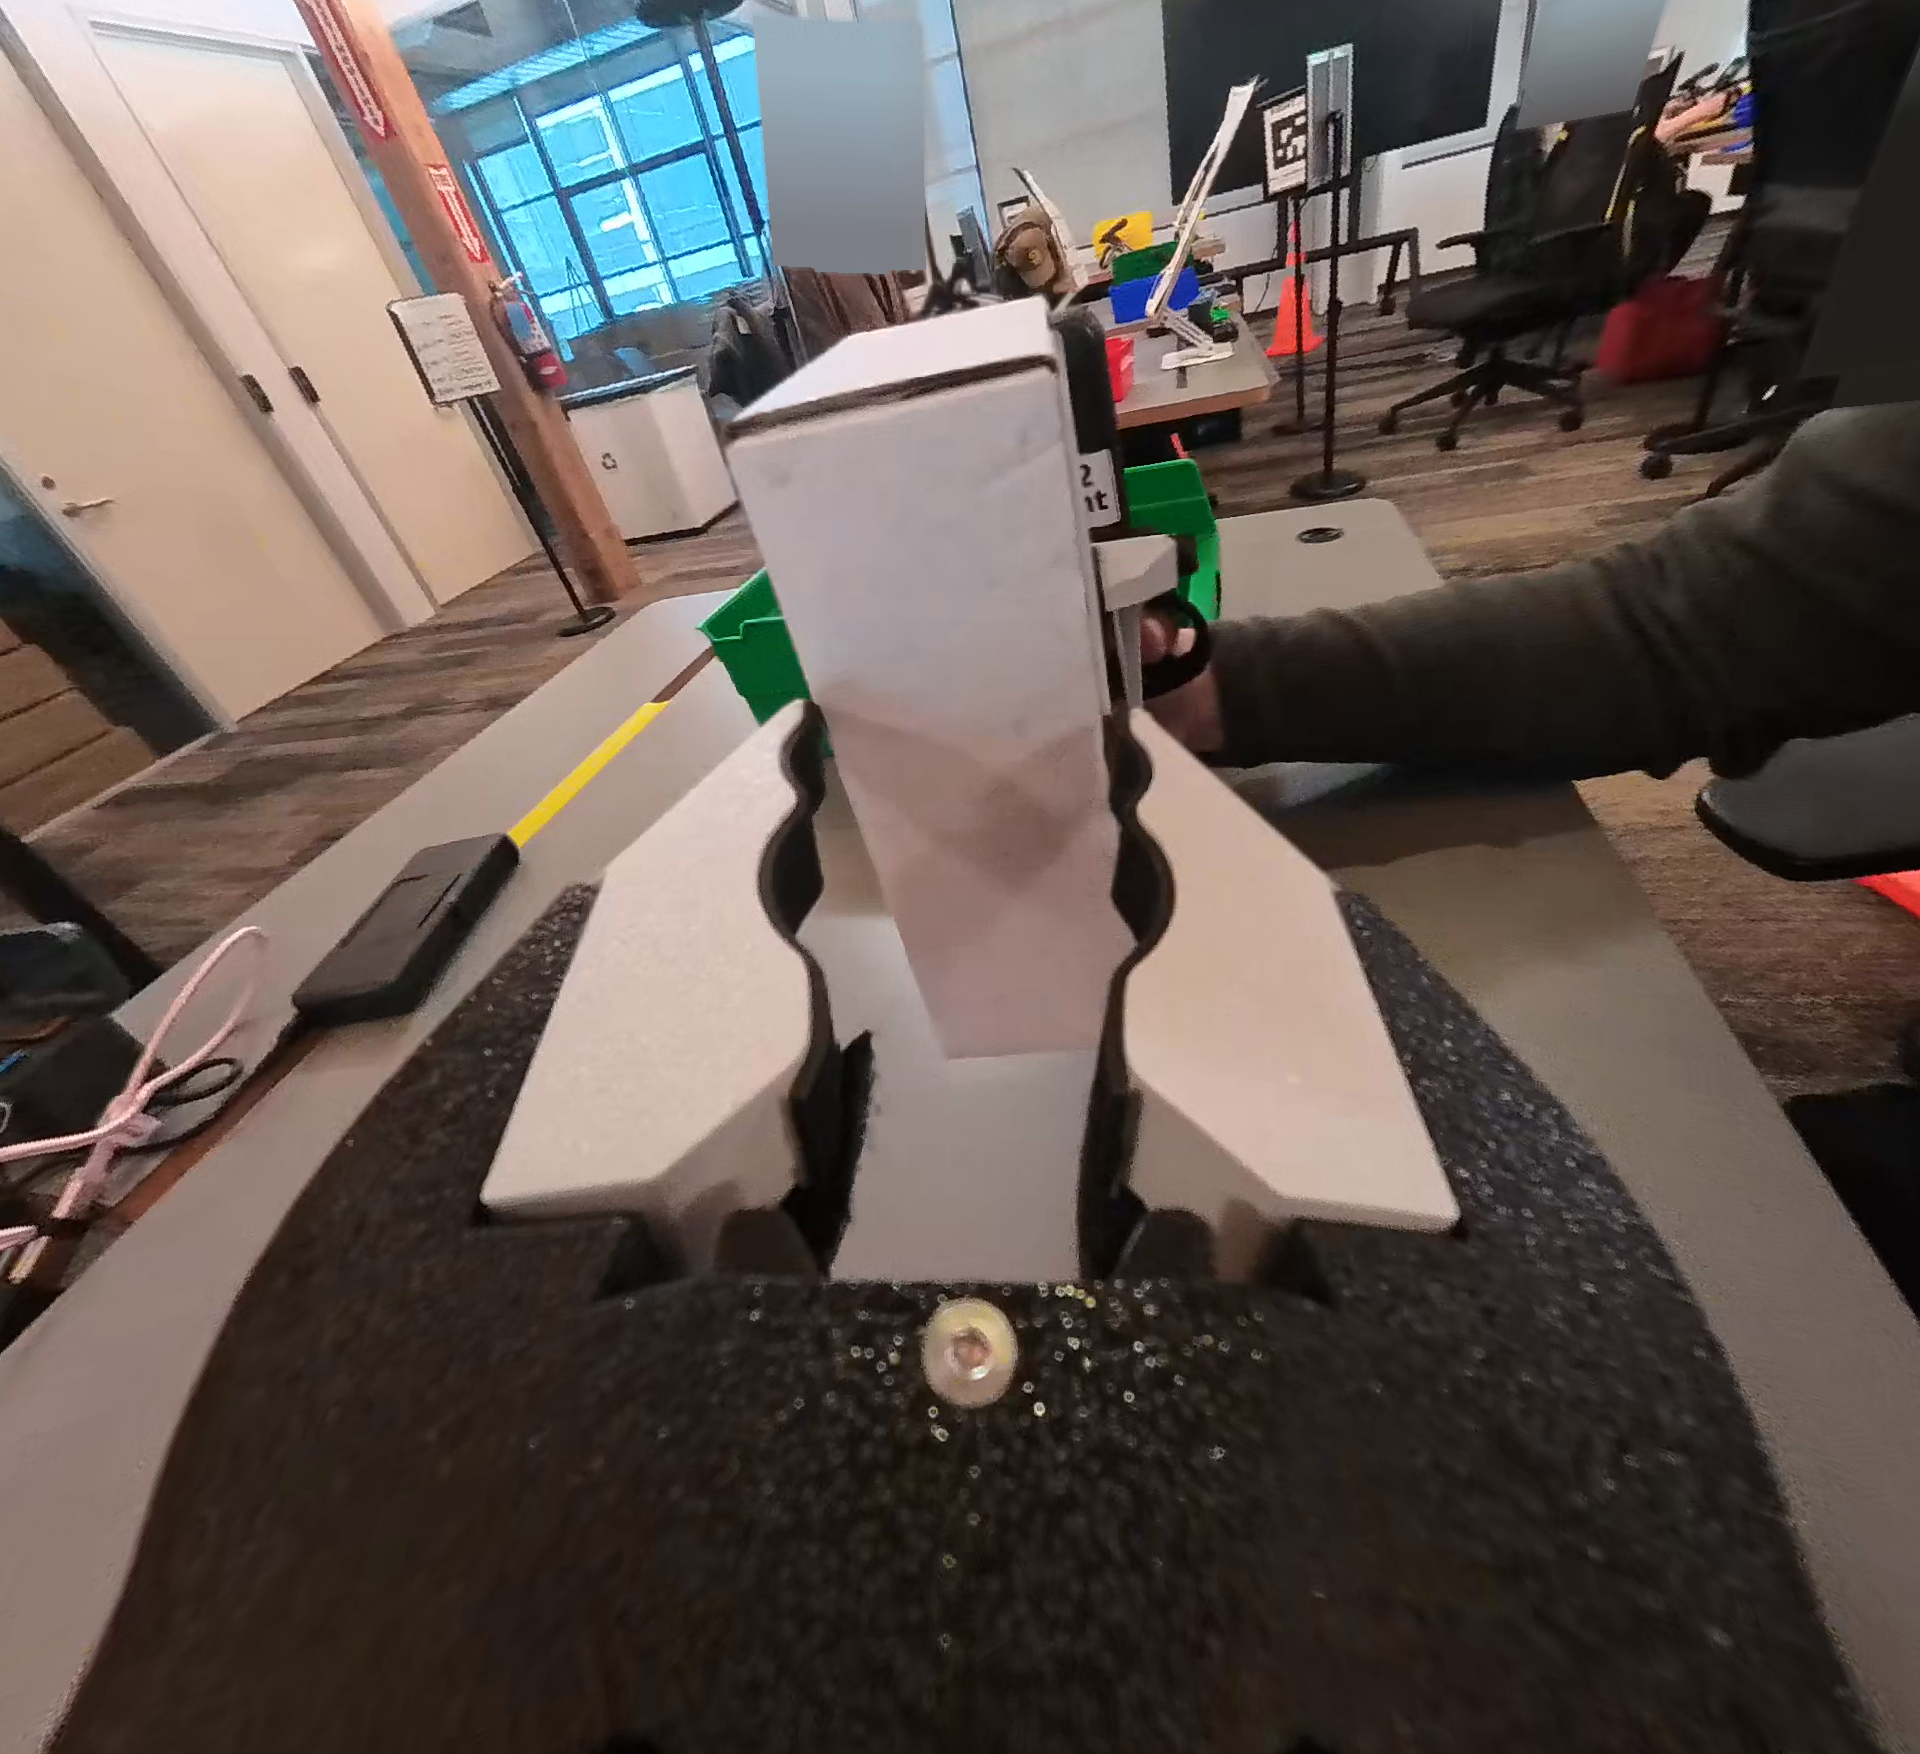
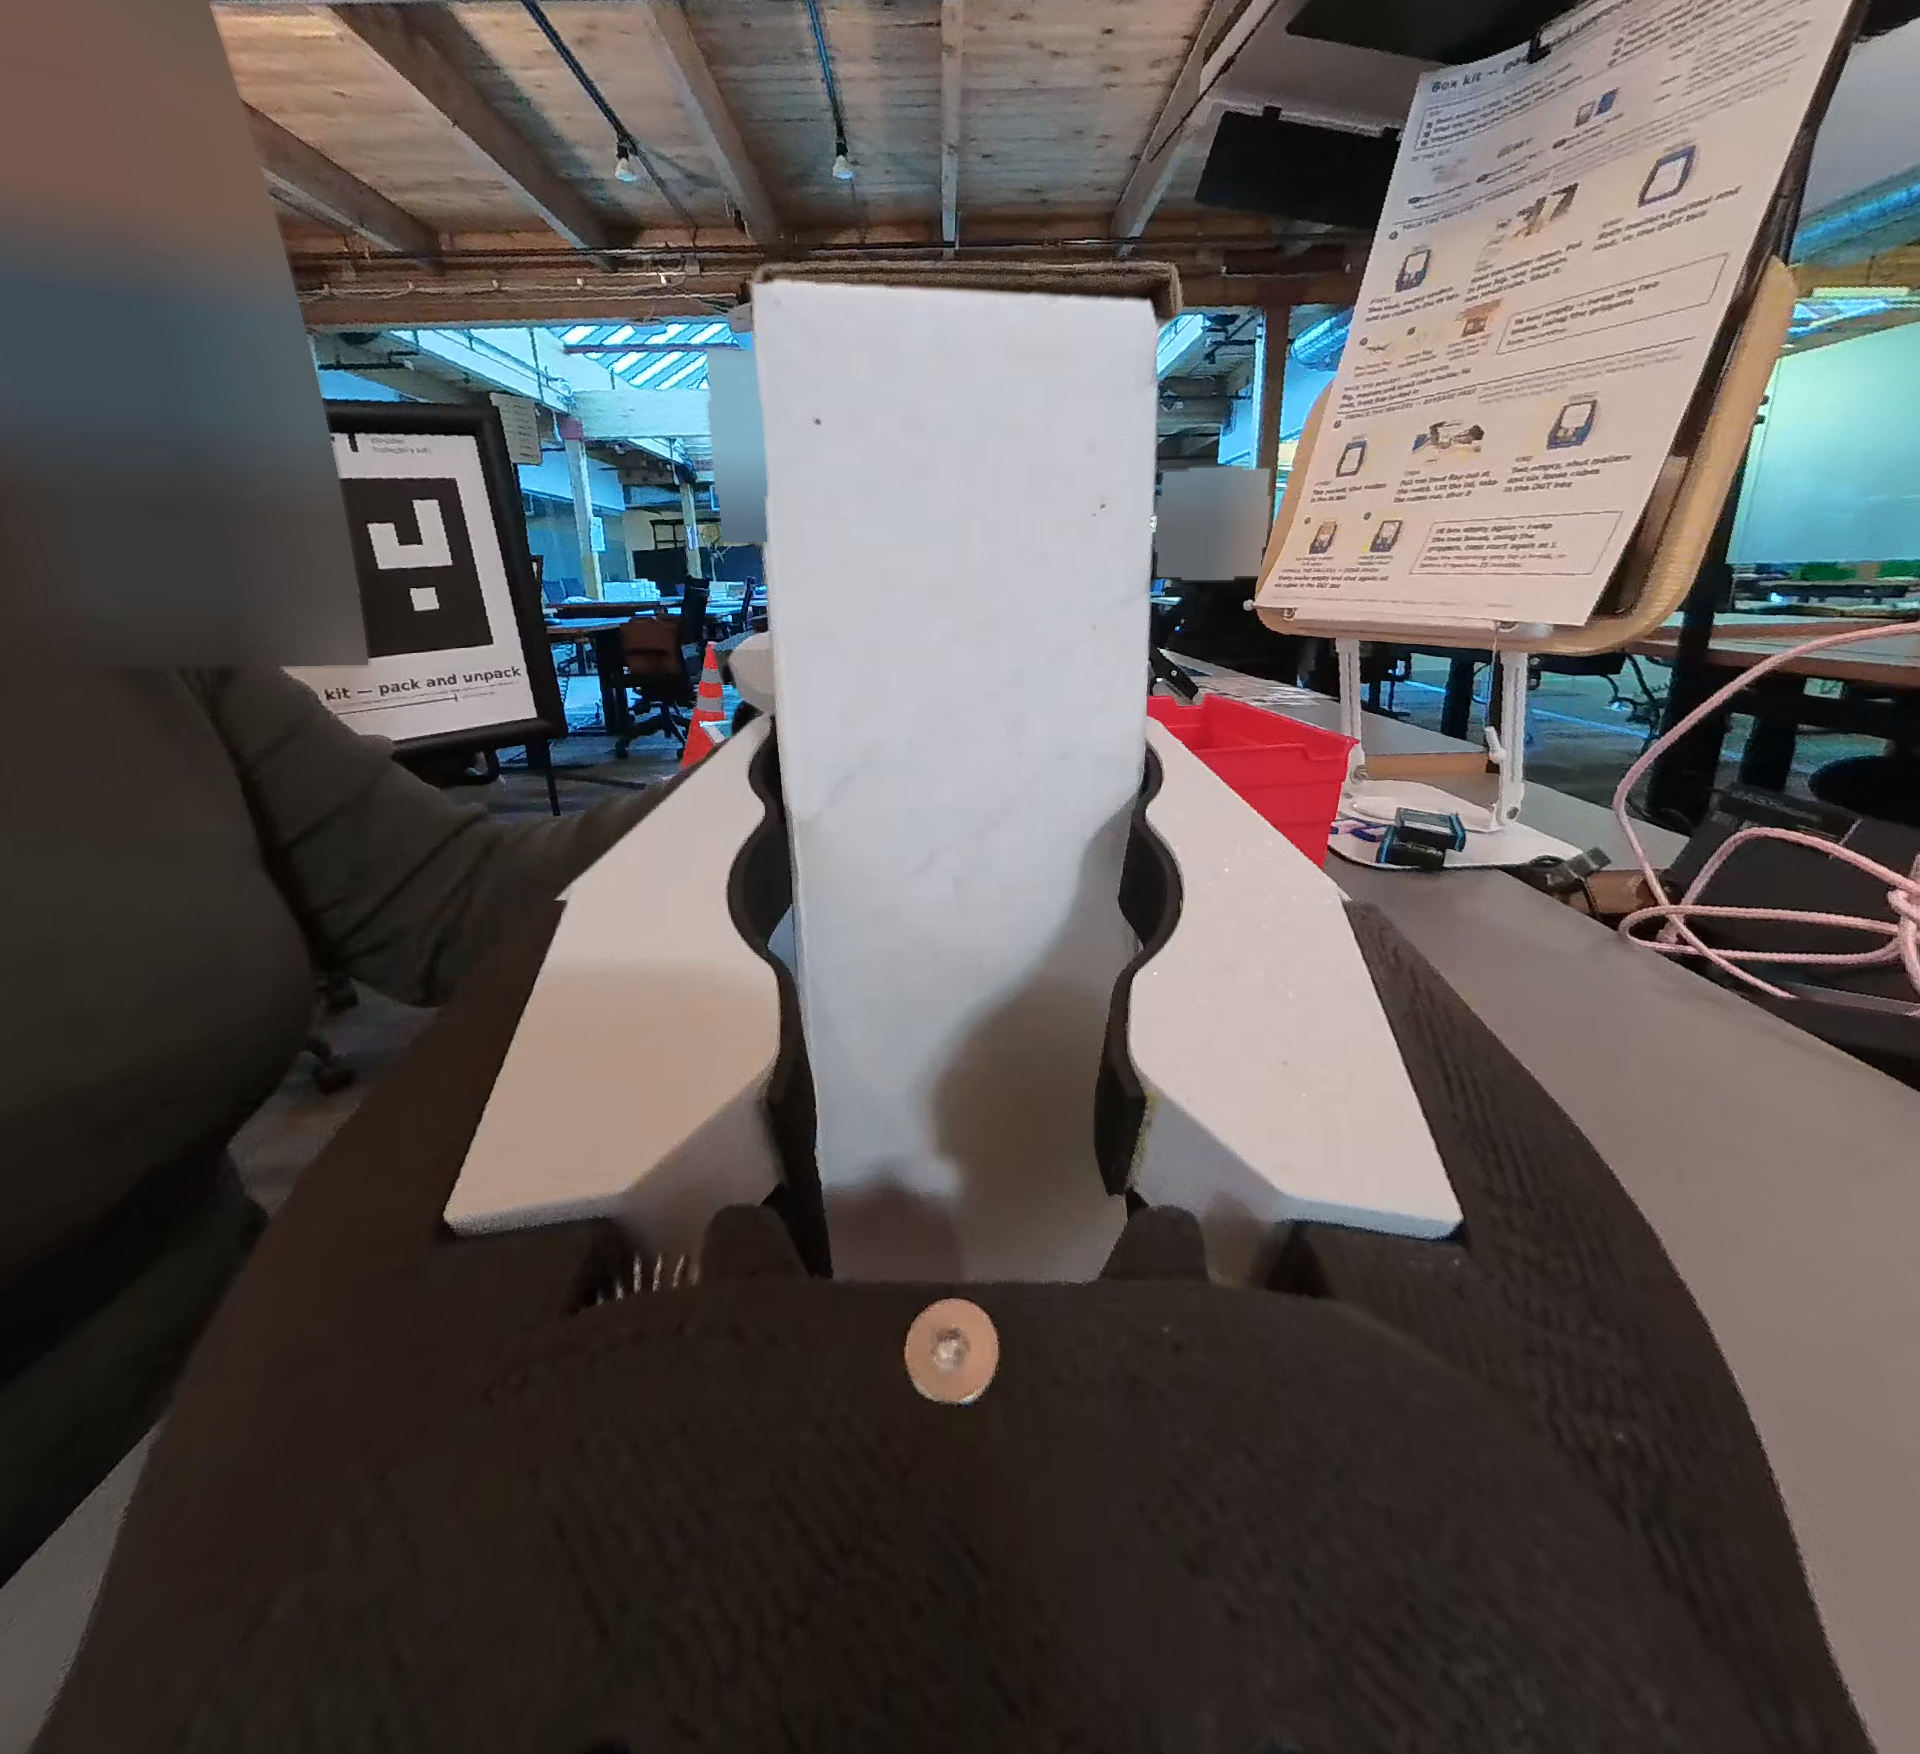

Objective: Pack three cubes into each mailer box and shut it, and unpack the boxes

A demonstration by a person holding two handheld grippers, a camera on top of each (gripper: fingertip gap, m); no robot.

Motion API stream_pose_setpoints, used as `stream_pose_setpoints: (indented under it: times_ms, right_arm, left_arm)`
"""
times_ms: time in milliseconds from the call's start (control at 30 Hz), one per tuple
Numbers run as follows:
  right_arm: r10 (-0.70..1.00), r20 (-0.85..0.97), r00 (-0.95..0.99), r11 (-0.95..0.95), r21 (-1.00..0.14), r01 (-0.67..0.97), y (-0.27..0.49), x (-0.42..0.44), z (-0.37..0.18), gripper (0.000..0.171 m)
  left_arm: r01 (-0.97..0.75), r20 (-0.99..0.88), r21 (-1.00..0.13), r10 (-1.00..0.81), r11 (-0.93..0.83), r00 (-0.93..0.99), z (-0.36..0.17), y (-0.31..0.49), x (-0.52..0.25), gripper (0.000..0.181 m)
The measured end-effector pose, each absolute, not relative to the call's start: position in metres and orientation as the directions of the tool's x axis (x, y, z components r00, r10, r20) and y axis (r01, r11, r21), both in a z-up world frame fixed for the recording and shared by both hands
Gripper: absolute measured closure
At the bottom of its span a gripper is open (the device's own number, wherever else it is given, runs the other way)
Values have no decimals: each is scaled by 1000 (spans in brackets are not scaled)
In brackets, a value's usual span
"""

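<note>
One white mailer box (image 1: 935, 624) is held upright above the grey table (image 1: 1351, 551), and it looks shut. My left gripper (image 1: 966, 728) is shut on the box's narrow side. In the left wrist view the right gripper's black body (image 1: 1086, 416) sits against the far side of the box, with a person's hand and dark sleeve (image 1: 1507, 644) behind it. In the right wrist view my right gripper (image 2: 956, 733) is shut on the same white box (image 2: 956, 613), which fills the gap between its fingers. No cubes are in view.
A green bin (image 1: 758, 655) stands behind the box on the table. A red bin (image 2: 1257, 759) sits beyond the box in the right wrist view. An instruction sheet on a stand (image 2: 1558, 302), pink cables (image 2: 1766, 873) and a black device (image 1: 405, 935) lie along the table's edges.
</note>
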State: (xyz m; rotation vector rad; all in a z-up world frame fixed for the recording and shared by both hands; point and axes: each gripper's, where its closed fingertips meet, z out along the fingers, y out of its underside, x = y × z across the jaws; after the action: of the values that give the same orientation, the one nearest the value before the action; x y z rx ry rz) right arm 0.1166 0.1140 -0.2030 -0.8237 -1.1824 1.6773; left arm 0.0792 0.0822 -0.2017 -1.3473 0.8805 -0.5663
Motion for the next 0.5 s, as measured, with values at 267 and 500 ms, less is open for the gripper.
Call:
stream_pose_setpoints:
  times_ms: [267, 500]
  right_arm:
    - [897, -67, -438, -203, -941, -271, 107, 115, -205, 108]
    - [954, 20, -298, -92, -930, -357, 109, 110, -195, 111]
  left_arm:
    - [-81, -166, -986, -840, 145, 517, -198, 74, 77, 131]
    - [-195, -368, -923, -614, 331, 699, -179, 87, 54, 181]
